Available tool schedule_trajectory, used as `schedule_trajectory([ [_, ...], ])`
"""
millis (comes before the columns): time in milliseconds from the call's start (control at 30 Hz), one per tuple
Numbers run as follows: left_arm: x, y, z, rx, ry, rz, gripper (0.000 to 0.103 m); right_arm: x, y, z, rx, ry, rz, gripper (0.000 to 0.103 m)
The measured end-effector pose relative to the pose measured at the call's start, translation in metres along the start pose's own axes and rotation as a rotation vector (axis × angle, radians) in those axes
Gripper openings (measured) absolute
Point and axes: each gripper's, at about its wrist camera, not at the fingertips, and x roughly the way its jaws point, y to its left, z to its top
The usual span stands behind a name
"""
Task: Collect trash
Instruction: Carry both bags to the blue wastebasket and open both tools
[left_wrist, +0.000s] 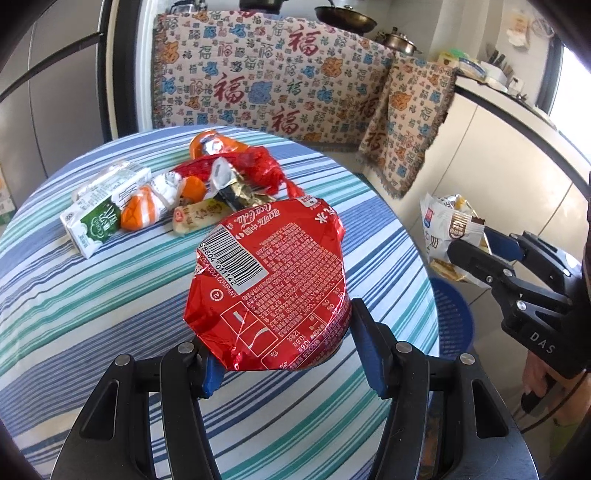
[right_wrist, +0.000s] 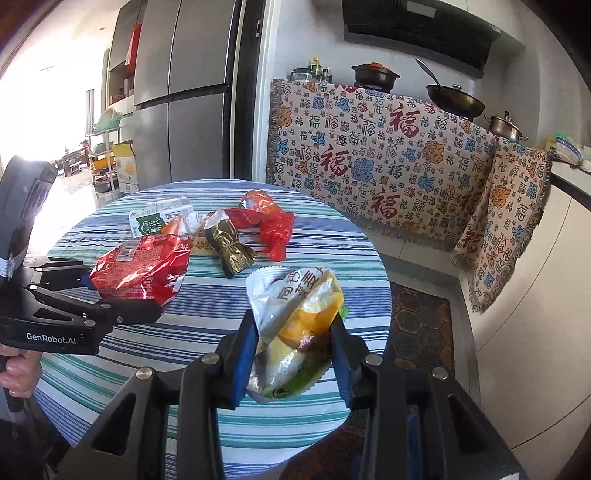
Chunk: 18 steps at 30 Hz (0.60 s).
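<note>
My left gripper (left_wrist: 286, 345) is shut on a red Coca-Cola wrapper (left_wrist: 273, 284) and holds it above the striped round table (left_wrist: 74, 314); it also shows in the right wrist view (right_wrist: 136, 271). My right gripper (right_wrist: 291, 347) is shut on a silver and yellow snack bag (right_wrist: 295, 325), held off the table's right edge; it shows in the left wrist view (left_wrist: 448, 236) too. A pile of trash lies at the table's far side: a green milk carton (left_wrist: 103, 210), orange wrappers (left_wrist: 142, 210), a gold wrapper (right_wrist: 229, 245) and a red plastic bag (right_wrist: 275, 227).
A blue basket (left_wrist: 452, 321) stands on the floor below the table's right edge. A patterned cloth (right_wrist: 369, 155) drapes the counter behind, with pots on top. A fridge (right_wrist: 184, 92) stands at the back left. A rug (right_wrist: 421, 325) lies on the floor.
</note>
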Motion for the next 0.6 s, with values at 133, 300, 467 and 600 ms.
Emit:
schedule_trajectory([
  [133,0.006,-0.020,0.008,0.025,0.003,-0.033,0.061,-0.005,-0.029,-0.006,0.084,0.004,0.007,0.037],
  [300,0.016,-0.062,0.021,0.080,0.005,-0.099,0.061,-0.013,-0.092,-0.021,0.240,0.020,-0.024,0.037],
  [467,0.032,-0.112,0.032,0.137,0.021,-0.175,0.061,-0.024,-0.158,-0.038,0.388,0.061,-0.028,0.037],
  [600,0.051,-0.160,0.037,0.186,0.046,-0.237,0.061,-0.026,-0.209,-0.055,0.490,0.128,-0.074,0.037],
])
